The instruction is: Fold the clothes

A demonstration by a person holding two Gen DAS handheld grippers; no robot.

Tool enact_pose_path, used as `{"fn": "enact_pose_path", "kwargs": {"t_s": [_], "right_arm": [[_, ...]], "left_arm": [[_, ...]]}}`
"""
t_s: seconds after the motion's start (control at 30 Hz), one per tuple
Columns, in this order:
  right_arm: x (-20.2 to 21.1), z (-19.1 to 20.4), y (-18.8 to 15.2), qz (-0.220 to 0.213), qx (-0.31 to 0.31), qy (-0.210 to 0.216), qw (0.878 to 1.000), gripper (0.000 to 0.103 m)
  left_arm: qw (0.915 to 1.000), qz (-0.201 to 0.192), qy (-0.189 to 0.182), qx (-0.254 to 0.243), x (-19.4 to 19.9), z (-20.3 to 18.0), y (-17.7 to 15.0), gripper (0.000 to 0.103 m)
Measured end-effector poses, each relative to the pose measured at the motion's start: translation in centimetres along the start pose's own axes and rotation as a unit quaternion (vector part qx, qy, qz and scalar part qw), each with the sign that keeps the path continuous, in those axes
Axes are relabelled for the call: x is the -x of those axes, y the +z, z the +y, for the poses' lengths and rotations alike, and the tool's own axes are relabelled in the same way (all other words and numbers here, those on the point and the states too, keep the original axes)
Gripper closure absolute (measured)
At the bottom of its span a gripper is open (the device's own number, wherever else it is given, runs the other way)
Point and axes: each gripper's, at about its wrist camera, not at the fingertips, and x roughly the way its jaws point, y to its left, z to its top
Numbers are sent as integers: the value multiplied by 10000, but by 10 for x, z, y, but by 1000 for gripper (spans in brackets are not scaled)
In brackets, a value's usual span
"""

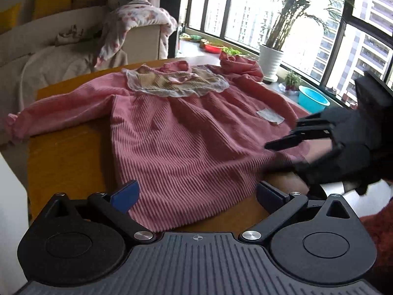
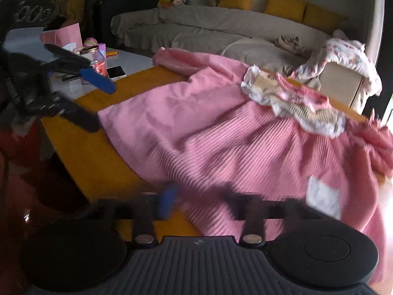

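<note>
A pink ribbed child's dress (image 1: 186, 132) with a beige lace-edged bib collar (image 1: 176, 83) lies spread flat on the orange table (image 1: 61, 162). Its left sleeve (image 1: 61, 113) stretches out to the table's left edge. My left gripper (image 1: 196, 194) is open and empty, its fingers straddling the dress hem. My right gripper (image 1: 285, 137) comes in from the right over the hem corner, jaws apart. In the right wrist view the dress (image 2: 233, 142) fills the middle, my right gripper (image 2: 221, 199) is blurred and open at the hem, and the left gripper (image 2: 98, 103) is open at the far left.
A white label (image 1: 270, 116) lies on the skirt. A cream sofa (image 2: 208, 32) with yellow cushions and a floral blanket (image 1: 137, 22) stand beyond the table. A side table with a jar (image 2: 98, 59) and a phone (image 2: 117, 71) stands left. A potted plant (image 1: 270, 61) and a blue bowl (image 1: 313, 98) stand by the window.
</note>
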Motion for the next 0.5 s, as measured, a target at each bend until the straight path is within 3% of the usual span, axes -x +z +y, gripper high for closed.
{"fn": "enact_pose_path", "kwargs": {"t_s": [0.13, 0.27, 0.4, 0.5], "right_arm": [[11, -27, 18, -344, -698, 114, 9969, 100], [32, -56, 32, -778, -1260, 158, 9888, 100], [46, -67, 36, -989, -1338, -23, 9861, 100], [53, -65, 34, -1011, -1238, -75, 9871, 100]], "left_arm": [[9998, 65, 33, -192, -4, -6, -1, 0], [9967, 172, 256, -749, -21, -16, -2, 0], [9884, 246, 999, -1118, -41, -11, 3, 0], [9868, -28, 1412, -794, -36, 7, 17, 0]]}}
